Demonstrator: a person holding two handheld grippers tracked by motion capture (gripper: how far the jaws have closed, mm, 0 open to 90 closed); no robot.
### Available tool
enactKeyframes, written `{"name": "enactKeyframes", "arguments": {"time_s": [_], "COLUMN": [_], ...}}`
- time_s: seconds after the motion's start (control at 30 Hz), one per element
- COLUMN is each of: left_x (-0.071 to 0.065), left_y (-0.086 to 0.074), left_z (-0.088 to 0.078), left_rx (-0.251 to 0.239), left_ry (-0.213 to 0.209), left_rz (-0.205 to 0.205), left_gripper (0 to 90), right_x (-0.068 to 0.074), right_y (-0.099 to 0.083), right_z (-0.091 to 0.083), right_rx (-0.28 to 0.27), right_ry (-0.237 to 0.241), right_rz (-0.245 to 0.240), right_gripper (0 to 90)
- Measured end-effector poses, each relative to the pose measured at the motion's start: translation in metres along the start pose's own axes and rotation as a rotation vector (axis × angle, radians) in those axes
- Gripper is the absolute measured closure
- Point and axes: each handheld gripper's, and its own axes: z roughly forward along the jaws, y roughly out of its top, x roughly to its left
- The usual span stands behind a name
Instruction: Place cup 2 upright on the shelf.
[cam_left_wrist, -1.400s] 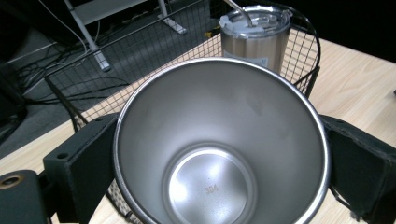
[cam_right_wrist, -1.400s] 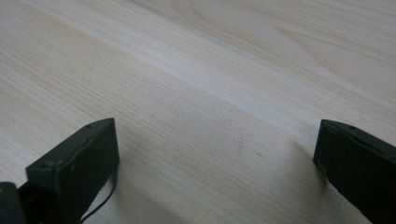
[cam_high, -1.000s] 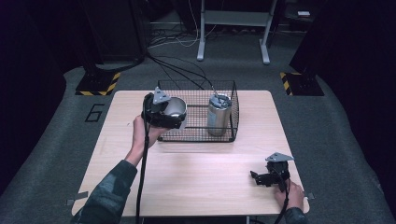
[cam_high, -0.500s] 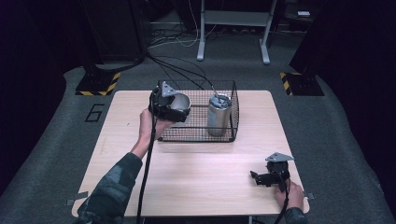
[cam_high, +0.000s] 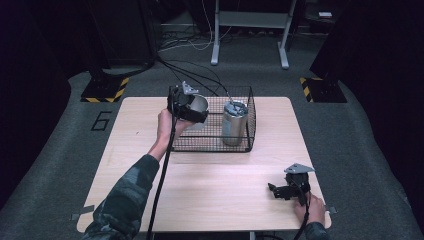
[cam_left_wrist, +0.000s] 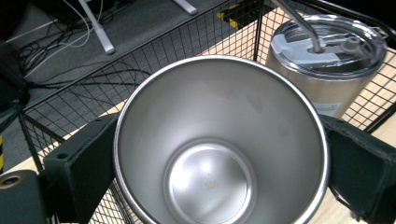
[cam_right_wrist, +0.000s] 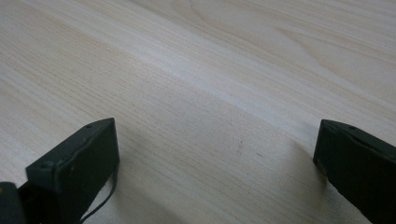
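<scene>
The cup (cam_left_wrist: 219, 154) is shiny silver, inside too. The tumbler (cam_high: 234, 124) is silver as well, with a see-through lid (cam_left_wrist: 327, 44) that has a white patch on it. The basket (cam_high: 215, 142) is black wire in a pattern of little squares. Both hand-held grippers, the left one (cam_high: 189, 106) and the right one (cam_high: 288, 189), are black, each with a grey plate on top. The surface (cam_high: 215, 190) is pale wood with thin brown lines. The sleeve (cam_high: 125, 210) has green and brown blotches. The floor (cam_high: 50, 165) is dark grey. Two black blocks (cam_high: 105, 89) on it have yellow and black stripes.
</scene>
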Motion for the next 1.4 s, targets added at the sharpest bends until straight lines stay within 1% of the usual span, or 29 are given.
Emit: {"name": "enactKeyframes", "arguments": {"time_s": [0.03,0.17,0.2,0.23,0.27,0.33,0.47,0.63,0.7,0.83,1.0,1.03,1.17,1.37,1.4], "left_x": [0.0,0.002,0.003,0.003,0.004,0.005,0.008,0.011,0.01,0.009,0.007,0.007,0.006,0.006,0.007], "left_y": [0.001,0.004,0.005,0.005,0.005,0.004,0.0,-0.002,-0.004,-0.006,-0.008,-0.009,-0.01,-0.01,-0.013], "left_z": [0.002,0.01,0.012,0.015,0.017,0.022,0.032,0.041,0.045,0.054,0.061,0.063,0.069,0.069,0.076], "left_rx": [0.0,0.015,0.028,0.019,0.028,0.044,0.06,0.082,0.082,0.098,0.113,0.11,0.125,0.125,0.131], "left_ry": [0.0,-0.001,-0.001,0.002,0.002,0.005,0.005,0.004,0.002,-0.01,-0.022,-0.019,-0.022,-0.022,-0.028], "left_rz": [-0.006,-0.005,-0.001,-0.006,-0.004,-0.003,-0.025,-0.026,-0.036,-0.042,-0.038,-0.042,-0.045,-0.045,-0.057], "left_gripper": [6.0,6.0,6.0,6.0,6.0,6.0,6.0,6.0,5.9,5.9,5.9,5.9,5.9,5.9,5.9], "right_x": [0.0,0.0,0.0,0.0,0.0,0.0,0.0,0.0,0.0,0.0,0.0,0.0,0.0,0.0,0.0], "right_y": [0.0,0.0,0.0,0.0,0.0,0.0,0.0,0.0,0.0,0.0,0.0,0.0,0.0,0.0,0.0], "right_z": [0.0,0.0,0.0,0.0,0.0,0.0,0.0,0.0,0.0,0.0,0.0,0.0,0.0,0.0,0.0], "right_rx": [0.0,-0.002,-0.002,-0.002,-0.002,-0.002,0.0,-0.001,0.0,0.0,0.0,0.0,0.0,0.0,0.0], "right_ry": [-0.001,0.0,0.0,0.001,0.001,0.001,0.0,0.0,0.0,-0.001,0.0,0.0,-0.001,0.0,0.0], "right_rz": [0.002,0.004,0.005,0.005,0.005,0.005,0.0,-0.001,-0.001,0.002,0.001,0.001,0.003,0.002,0.002], "right_gripper": [0.0,0.0,0.0,0.0,0.0,0.0,0.0,0.0,0.0,0.0,0.0,0.0,0.0,0.0,0.0]}}
